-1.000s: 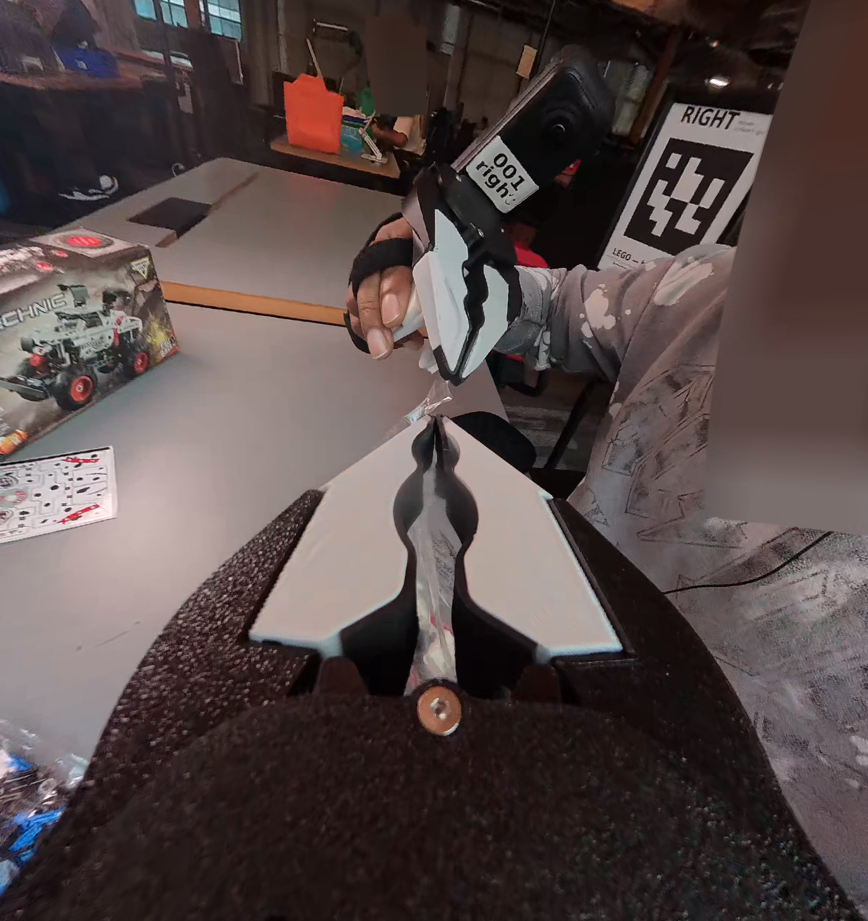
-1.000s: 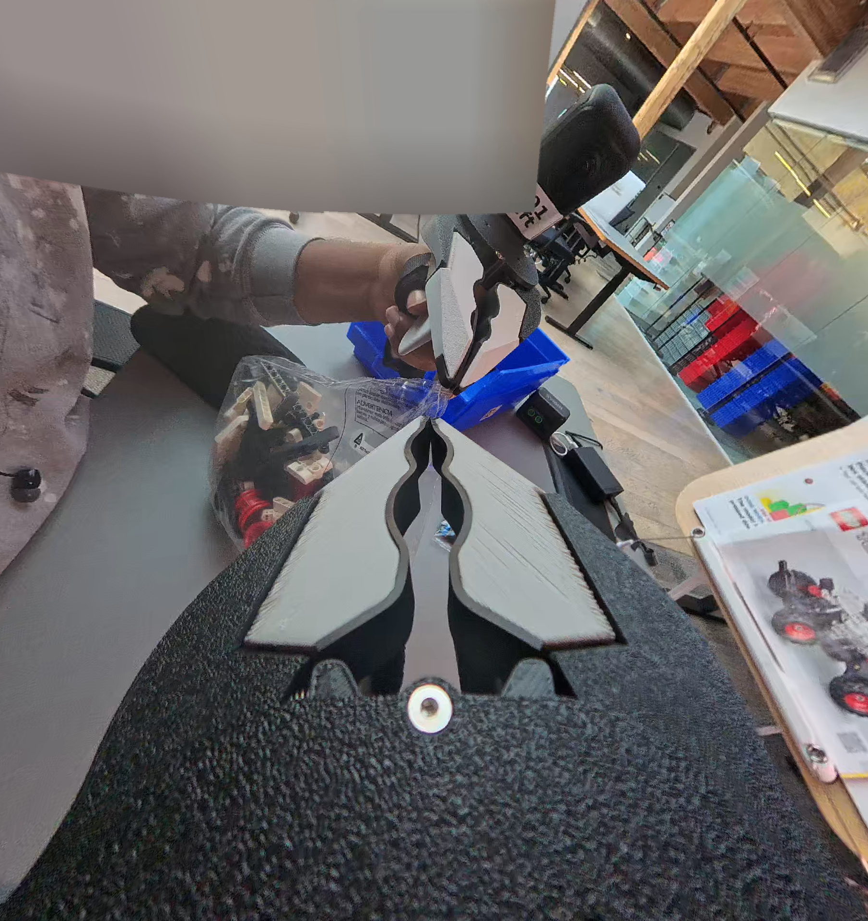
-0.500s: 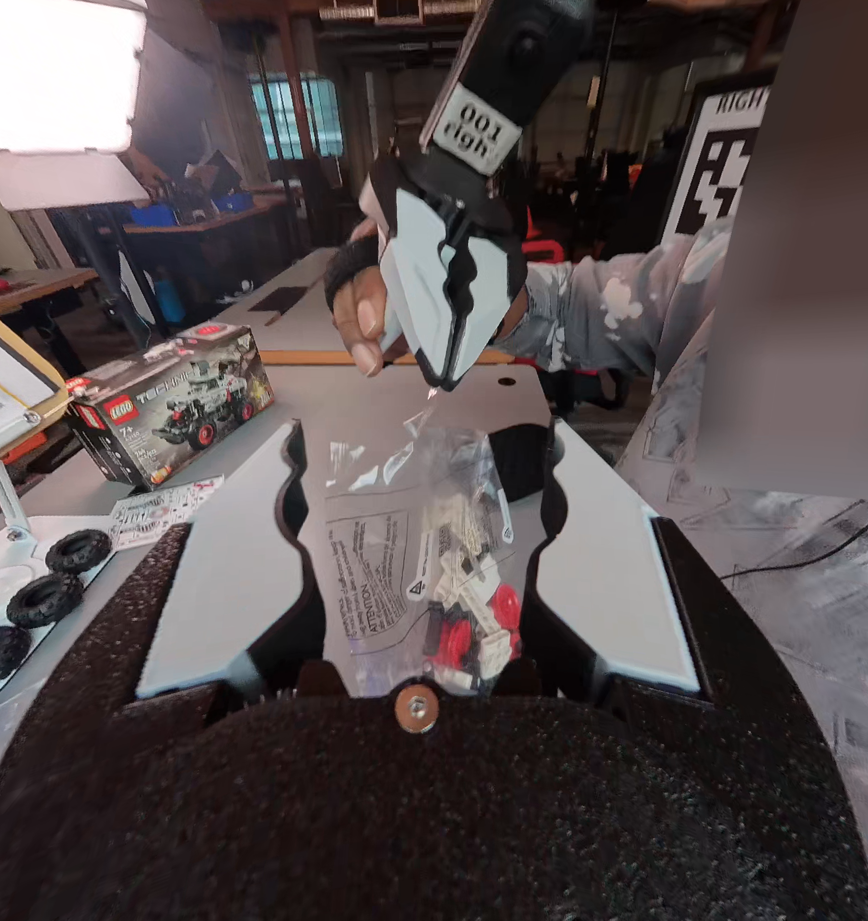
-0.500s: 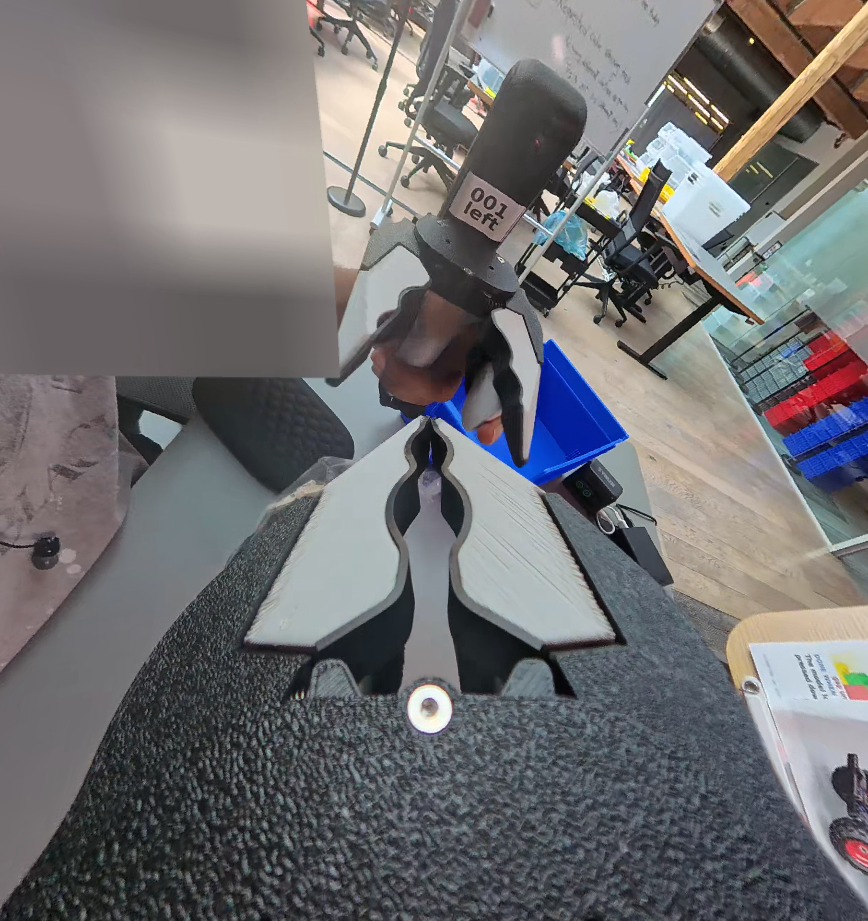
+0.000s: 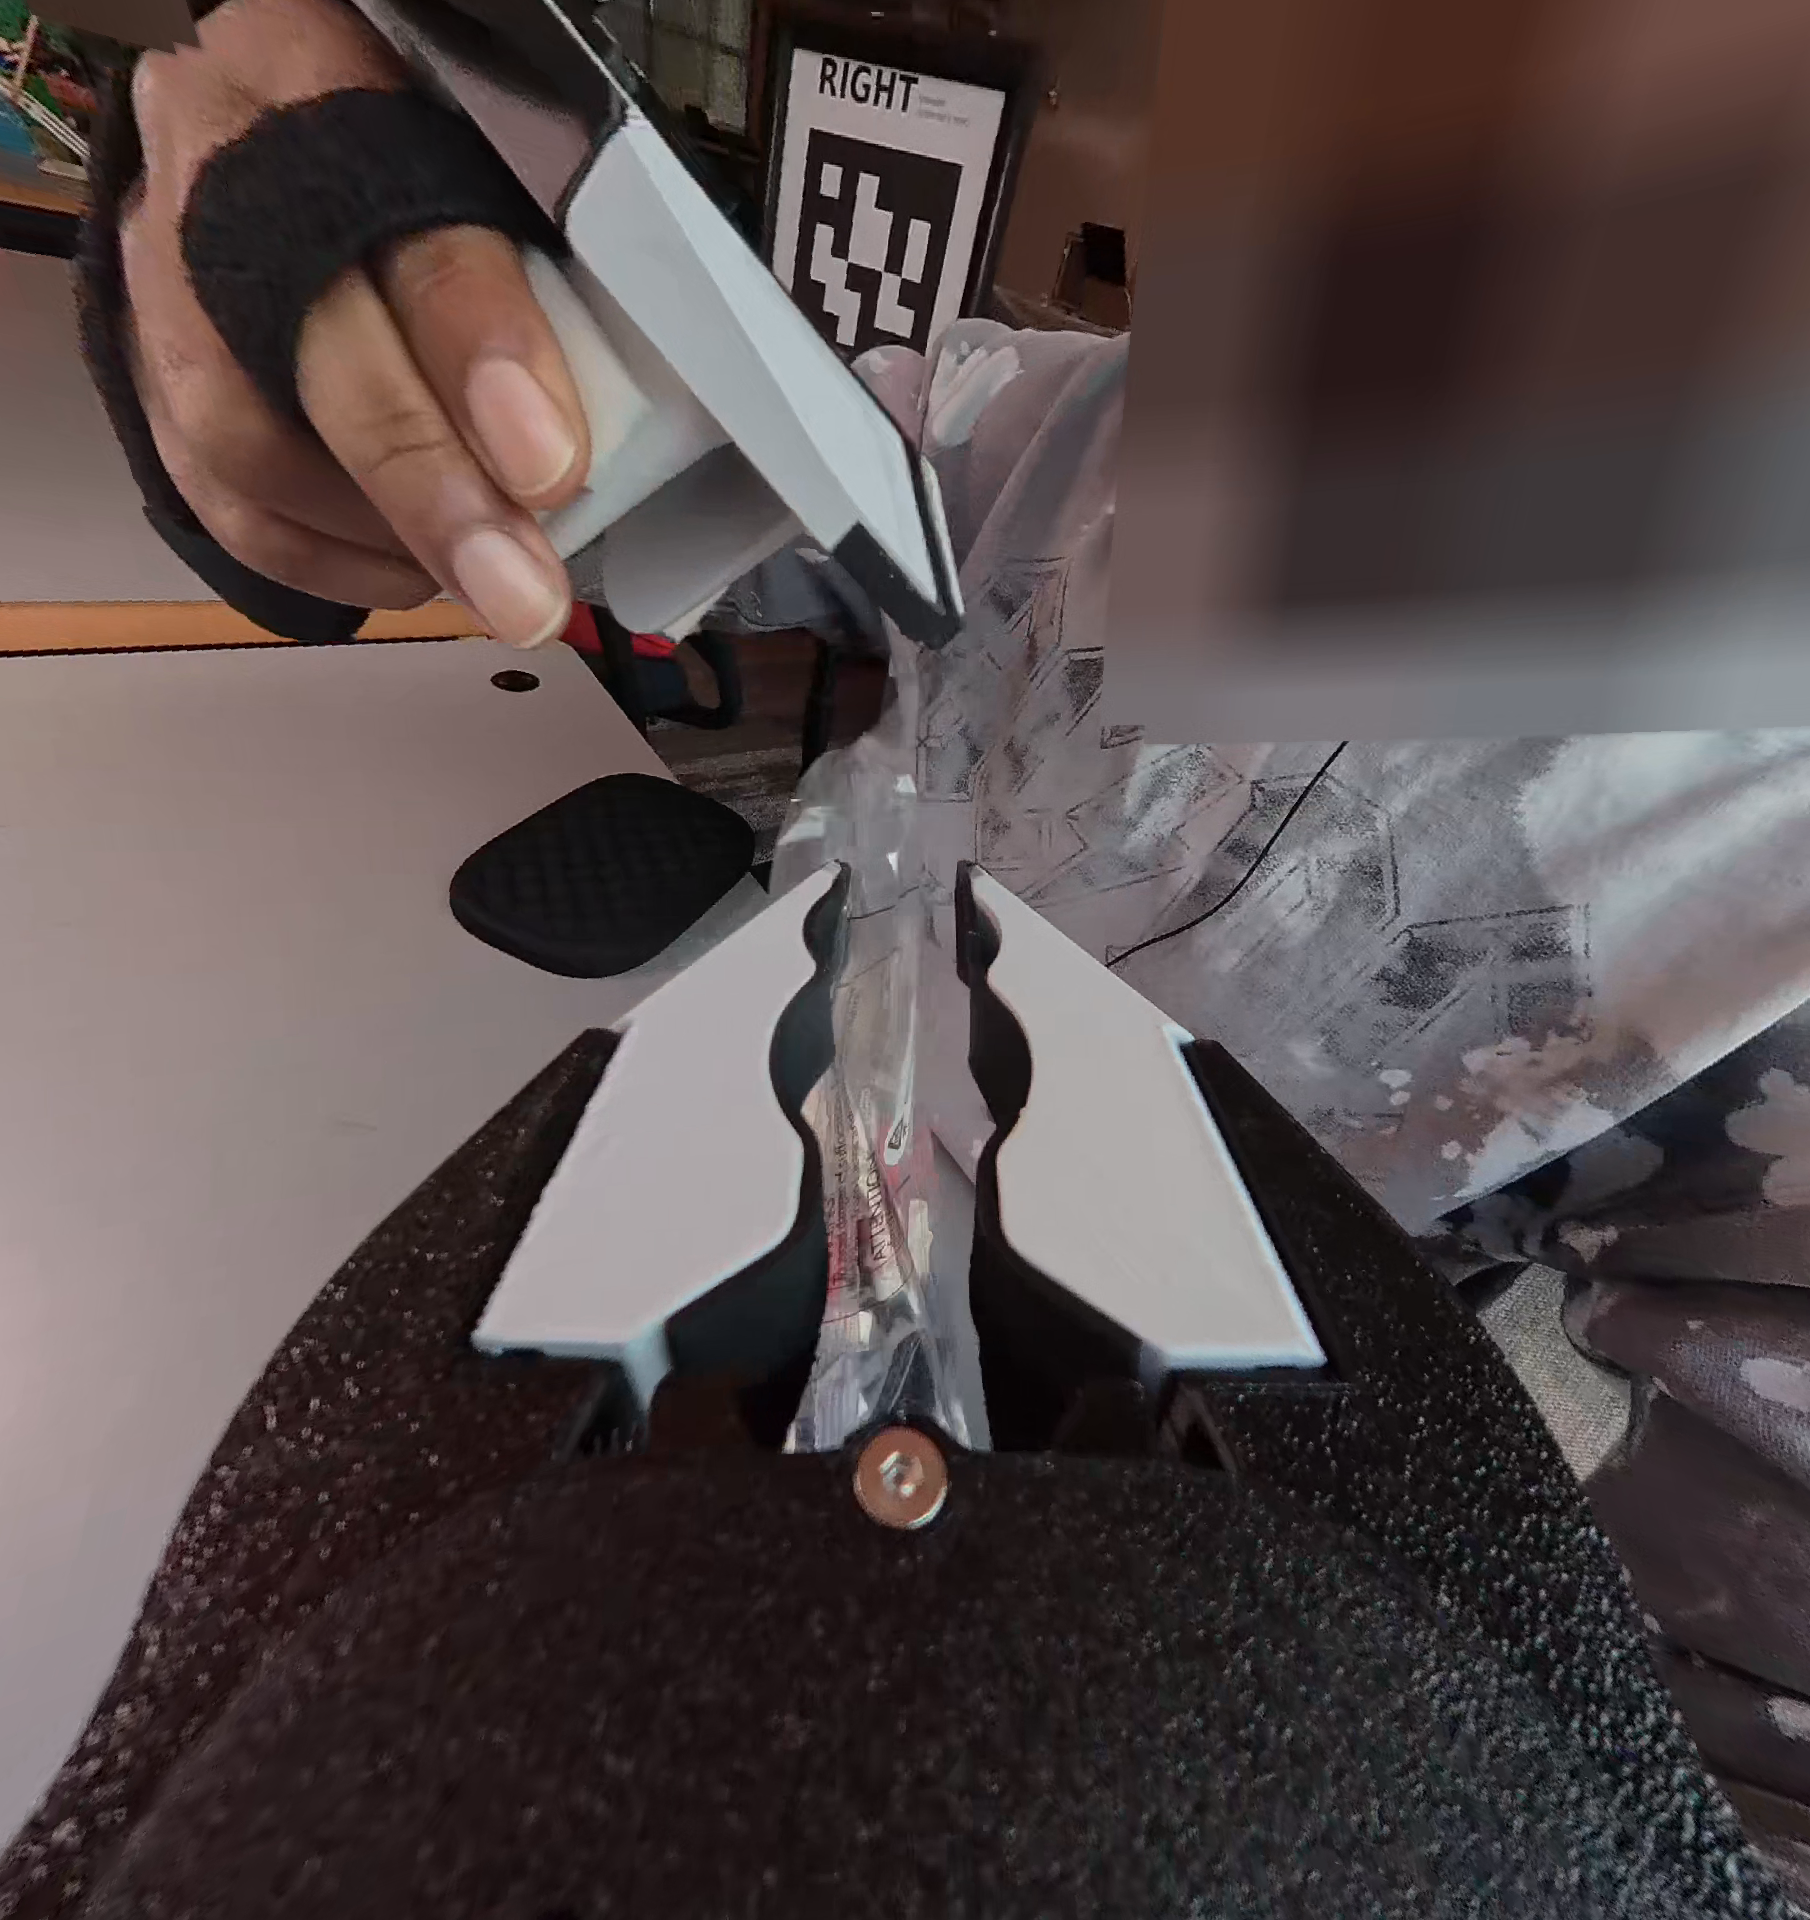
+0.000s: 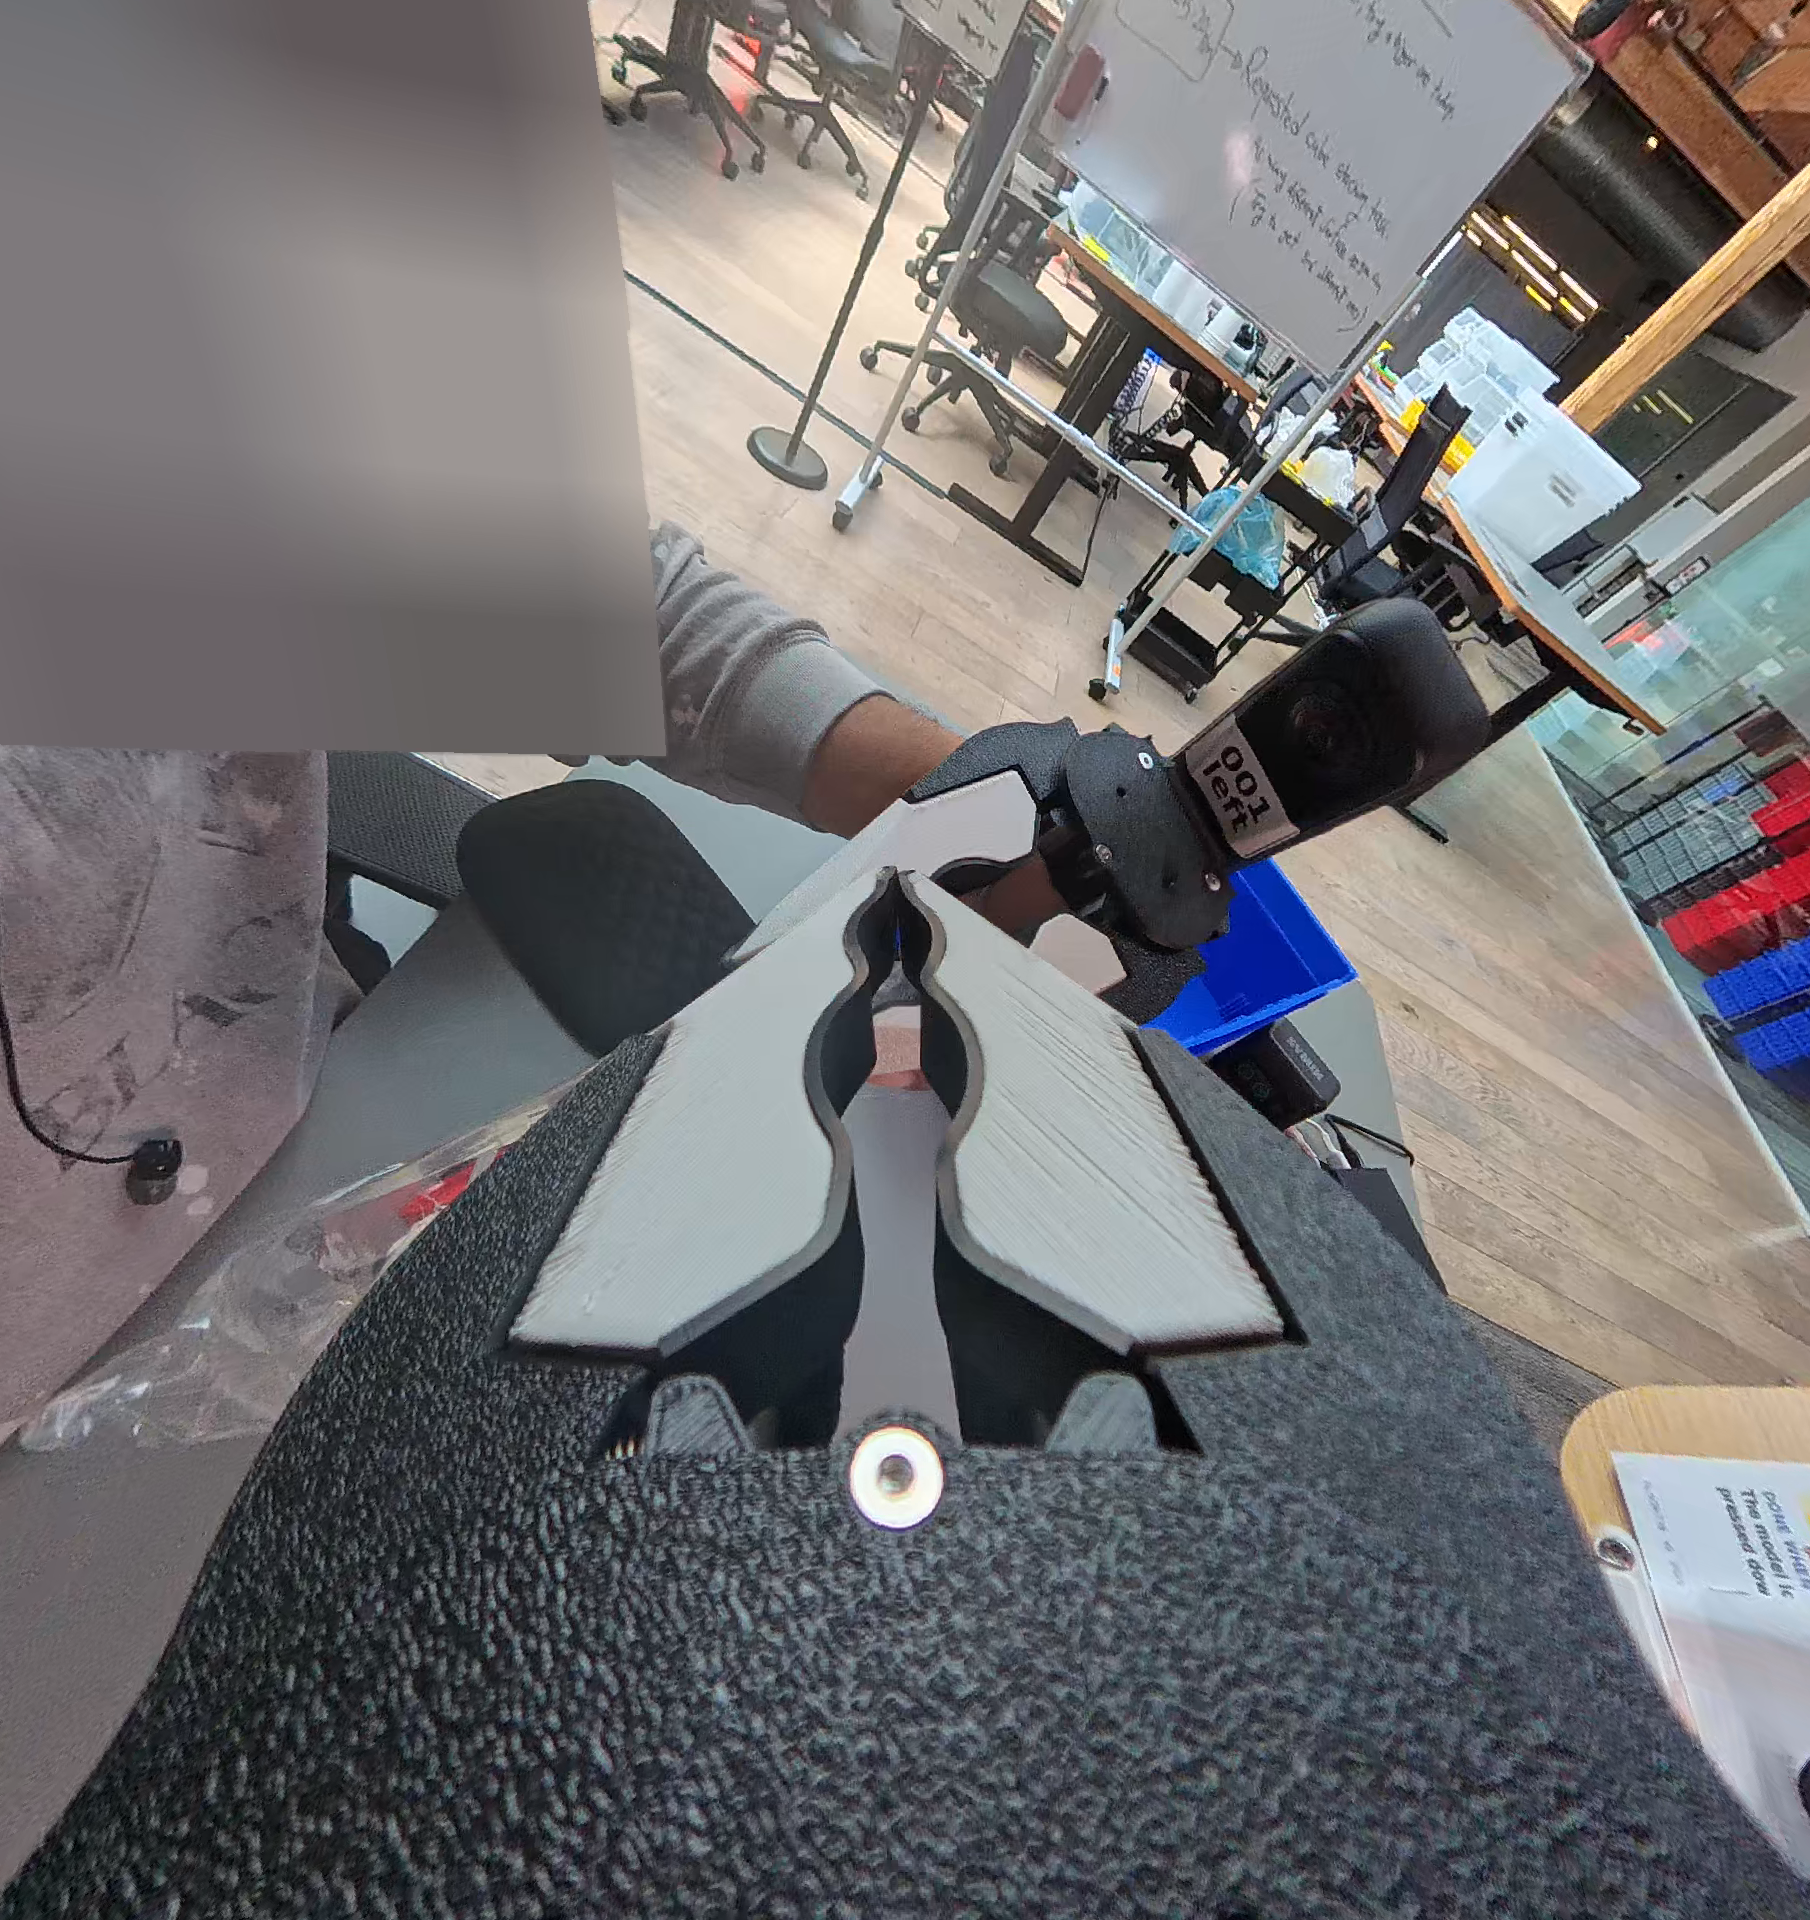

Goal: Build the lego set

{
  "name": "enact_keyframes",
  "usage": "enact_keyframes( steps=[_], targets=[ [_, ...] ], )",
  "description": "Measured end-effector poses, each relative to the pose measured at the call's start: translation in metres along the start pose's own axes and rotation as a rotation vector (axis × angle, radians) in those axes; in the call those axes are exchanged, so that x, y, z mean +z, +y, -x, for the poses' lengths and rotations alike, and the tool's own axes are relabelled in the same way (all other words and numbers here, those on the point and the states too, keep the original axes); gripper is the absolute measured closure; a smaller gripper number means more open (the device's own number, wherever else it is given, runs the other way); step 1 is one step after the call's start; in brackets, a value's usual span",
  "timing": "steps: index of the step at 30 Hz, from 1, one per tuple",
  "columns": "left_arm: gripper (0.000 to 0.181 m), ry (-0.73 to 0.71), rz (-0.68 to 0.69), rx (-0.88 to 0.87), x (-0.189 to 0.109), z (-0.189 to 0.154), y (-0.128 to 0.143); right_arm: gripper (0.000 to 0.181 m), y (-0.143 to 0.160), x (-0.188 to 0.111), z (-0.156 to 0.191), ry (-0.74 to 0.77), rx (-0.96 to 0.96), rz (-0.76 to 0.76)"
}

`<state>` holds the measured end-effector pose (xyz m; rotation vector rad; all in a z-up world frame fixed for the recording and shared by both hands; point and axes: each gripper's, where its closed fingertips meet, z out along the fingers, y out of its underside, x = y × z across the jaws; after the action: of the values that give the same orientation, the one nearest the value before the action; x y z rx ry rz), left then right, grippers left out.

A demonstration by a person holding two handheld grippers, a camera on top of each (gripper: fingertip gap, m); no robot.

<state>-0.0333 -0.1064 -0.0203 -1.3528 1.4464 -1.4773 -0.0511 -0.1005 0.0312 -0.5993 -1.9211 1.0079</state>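
A clear plastic bag of lego parts point(image 5: 880, 1195) hangs between my two grippers, above the edge of the grey table point(image 5: 153, 987). My left gripper point(image 5: 901, 878) has its jaws drawn in around the bunched bag, with a narrow gap left at the tips. My right gripper point(image 5: 927, 623) comes down from the upper left, held by a hand, and pinches the bag's top corner. In the right wrist view my right gripper point(image 6: 896, 881) is shut. The bag point(image 6: 257, 1299) trails off to the lower left, and the left gripper's black body point(image 6: 1140, 842) is just beyond the tips.
A black chair armrest pad point(image 5: 600, 873) sits by the table edge, and the person's patterned sleeve and lap fill the right. A marker sign point(image 5: 870, 208) stands behind. The right wrist view shows a blue bin point(image 6: 1285, 956) and the instruction booklet on a wooden stand point(image 6: 1763, 1610). My hands' fingertips stand some 5 centimeters from each other.
My left gripper let go of the bag and opened wide. It has now closed in around the bag again, lower down. The right gripper has kept hold of the top and come closer.
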Motion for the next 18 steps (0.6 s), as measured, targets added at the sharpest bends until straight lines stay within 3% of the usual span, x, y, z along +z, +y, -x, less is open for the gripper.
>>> enact_keyframes(
  steps=[2,5,11,18],
  targets=[
    [0.164,-0.014,0.017,0.014,0.001,-0.004,0.001,0.181,0.002,-0.002,-0.001,0.007,0.008,-0.003],
    [0.151,-0.123,-0.011,0.003,0.004,0.008,-0.004,0.181,0.002,-0.003,-0.002,0.013,0.012,-0.015],
    [0.181,-0.258,0.009,-0.016,0.011,0.024,-0.003,0.181,0.003,0.000,-0.003,0.013,0.009,-0.025],
    [0.181,-0.431,0.002,0.015,-0.003,0.032,-0.004,0.181,0.023,-0.022,-0.003,0.048,0.114,-0.046]
  ],
)
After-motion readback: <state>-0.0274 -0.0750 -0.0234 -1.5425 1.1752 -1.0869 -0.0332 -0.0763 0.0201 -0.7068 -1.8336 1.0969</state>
